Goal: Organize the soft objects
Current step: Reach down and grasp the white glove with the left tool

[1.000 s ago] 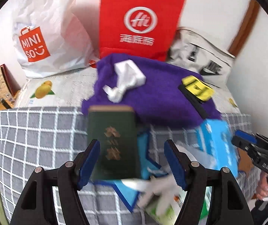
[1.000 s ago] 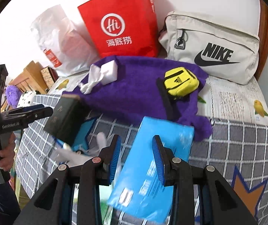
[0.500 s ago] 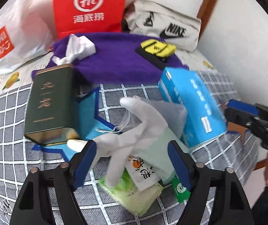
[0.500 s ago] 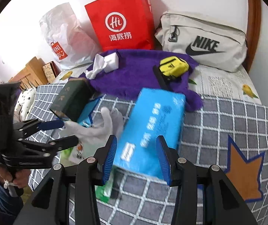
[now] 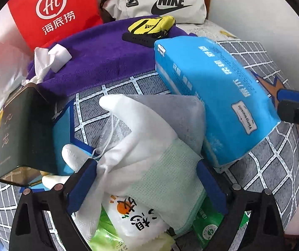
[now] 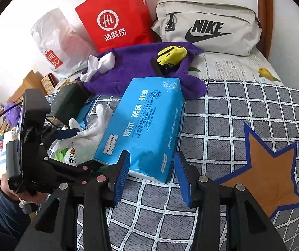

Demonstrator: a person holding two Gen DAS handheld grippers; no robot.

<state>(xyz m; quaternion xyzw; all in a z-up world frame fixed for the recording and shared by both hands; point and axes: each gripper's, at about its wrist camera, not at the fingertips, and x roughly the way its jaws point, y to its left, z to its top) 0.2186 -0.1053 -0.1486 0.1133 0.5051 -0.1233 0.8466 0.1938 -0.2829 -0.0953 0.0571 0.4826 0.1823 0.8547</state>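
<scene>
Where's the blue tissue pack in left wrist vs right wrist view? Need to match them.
Left wrist: blue tissue pack runs from upper centre to the right, beside the white glove.
Right wrist: blue tissue pack sits centre, its near end just ahead of the right gripper.
Shared landmark: yellow pouch on the purple towel behind it.

A bed covered by a grey checked quilt with an orange star [image 6: 243,113] carries a blue plastic tissue pack [image 6: 141,123] at centre, a rumpled purple towel [image 6: 137,62] above it, a dark green tin [image 6: 68,100] at left.
</scene>
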